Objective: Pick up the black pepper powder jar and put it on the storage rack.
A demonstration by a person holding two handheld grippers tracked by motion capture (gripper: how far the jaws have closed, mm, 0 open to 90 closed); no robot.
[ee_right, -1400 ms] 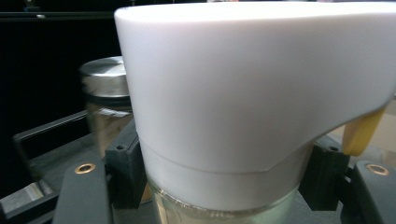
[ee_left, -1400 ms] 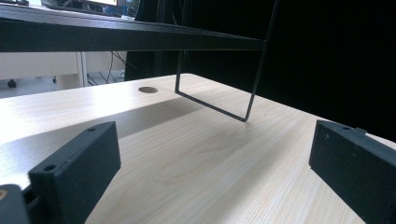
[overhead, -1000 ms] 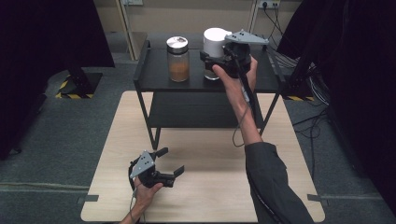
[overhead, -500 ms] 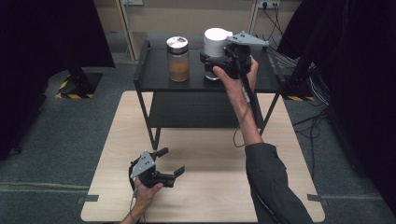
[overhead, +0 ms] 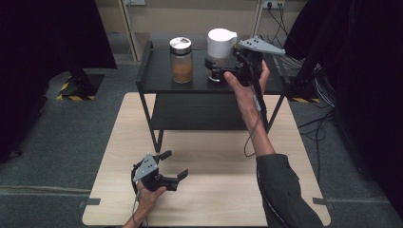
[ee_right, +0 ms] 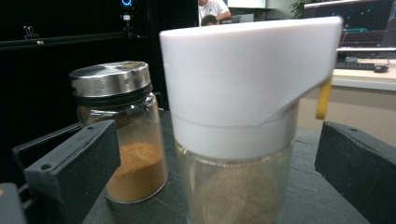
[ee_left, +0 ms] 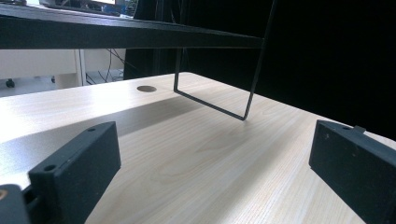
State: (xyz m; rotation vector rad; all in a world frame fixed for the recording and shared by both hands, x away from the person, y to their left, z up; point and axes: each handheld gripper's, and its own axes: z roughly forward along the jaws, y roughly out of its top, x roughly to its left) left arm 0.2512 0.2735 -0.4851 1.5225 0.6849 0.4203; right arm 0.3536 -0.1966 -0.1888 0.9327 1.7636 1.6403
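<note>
The white-capped jar [overhead: 221, 52] is upright on the top shelf of the black rack [overhead: 152, 78], right end, w/ a glass body and a big white dispenser lid. My right gripper [overhead: 212, 70] is right at it; the jaws have just been opening and now stand wide, one on each side of the jar, pads off the glass afaict in the right gripper view. Just left of it on the same shelf is a spice jar [overhead: 181, 59], metal lid, orange-brown powder inside, near but not touching. The rack stands on the far part of the wooden table [overhead: 214, 190]. My left gripper [overhead: 177, 166] is down in front of the rack, low over the table, jaws spread wide w/ nothing between them.
</note>
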